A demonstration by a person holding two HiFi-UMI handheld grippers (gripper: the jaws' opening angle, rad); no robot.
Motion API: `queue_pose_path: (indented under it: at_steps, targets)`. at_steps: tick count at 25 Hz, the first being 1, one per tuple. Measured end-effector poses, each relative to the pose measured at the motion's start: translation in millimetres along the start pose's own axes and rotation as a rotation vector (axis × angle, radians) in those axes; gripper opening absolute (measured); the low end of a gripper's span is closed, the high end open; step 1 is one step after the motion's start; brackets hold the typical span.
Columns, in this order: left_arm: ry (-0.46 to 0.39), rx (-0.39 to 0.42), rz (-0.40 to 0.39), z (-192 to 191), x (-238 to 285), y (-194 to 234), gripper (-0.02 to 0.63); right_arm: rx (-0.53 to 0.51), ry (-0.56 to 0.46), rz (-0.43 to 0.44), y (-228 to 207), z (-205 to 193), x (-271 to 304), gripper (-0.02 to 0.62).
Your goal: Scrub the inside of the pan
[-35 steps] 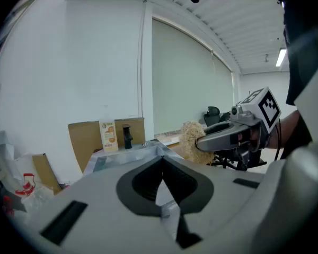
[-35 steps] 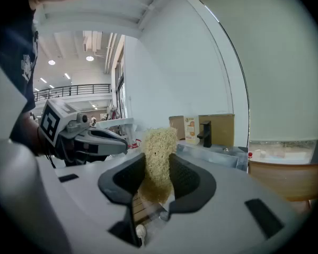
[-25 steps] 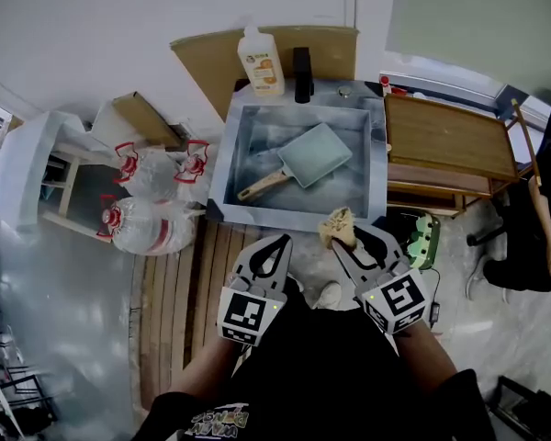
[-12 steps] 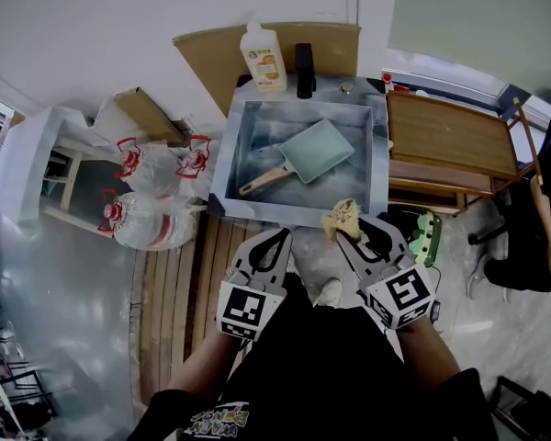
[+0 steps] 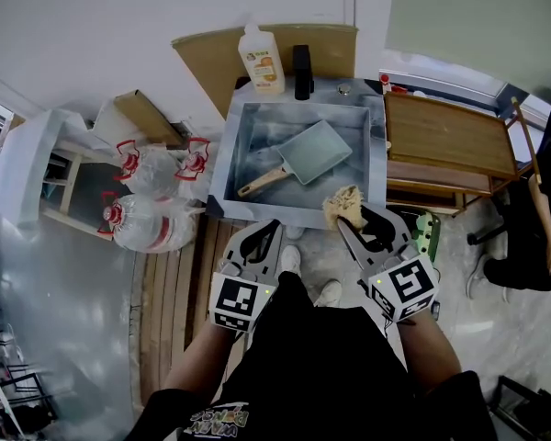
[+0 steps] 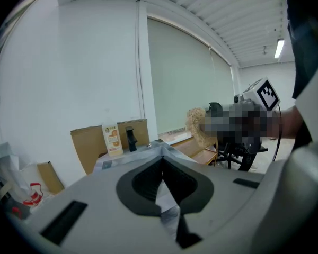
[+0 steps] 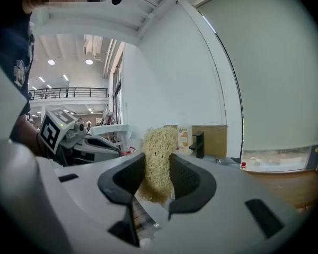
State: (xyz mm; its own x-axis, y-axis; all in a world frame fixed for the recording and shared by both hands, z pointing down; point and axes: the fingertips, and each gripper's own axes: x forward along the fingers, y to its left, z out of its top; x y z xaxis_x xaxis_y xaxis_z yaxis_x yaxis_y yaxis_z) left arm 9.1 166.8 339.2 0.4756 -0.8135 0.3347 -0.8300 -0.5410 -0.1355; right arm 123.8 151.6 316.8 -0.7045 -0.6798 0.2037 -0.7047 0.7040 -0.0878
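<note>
Pinching a fibrous scrubber, the right gripper is hovering at the near right edge of the sink, so the approach seems in hand. The pan is lying mid-sink, handle toward the near left corner. The left gripper, jaws pressed together and empty, is waiting by the near edge; next the scrubber needs lowering into the pan.

The sink holds the pan (handle toward its left wall); a soap bottle stands behind.
</note>
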Motion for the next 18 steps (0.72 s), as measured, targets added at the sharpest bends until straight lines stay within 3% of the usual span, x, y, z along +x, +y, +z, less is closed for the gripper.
queue_pose_path:
  at_steps: [18]
  targets:
    - [0.117,0.015,-0.042,-29,47,49,0.009,0.060,0.014,-0.064,-33,0,42,0.146]
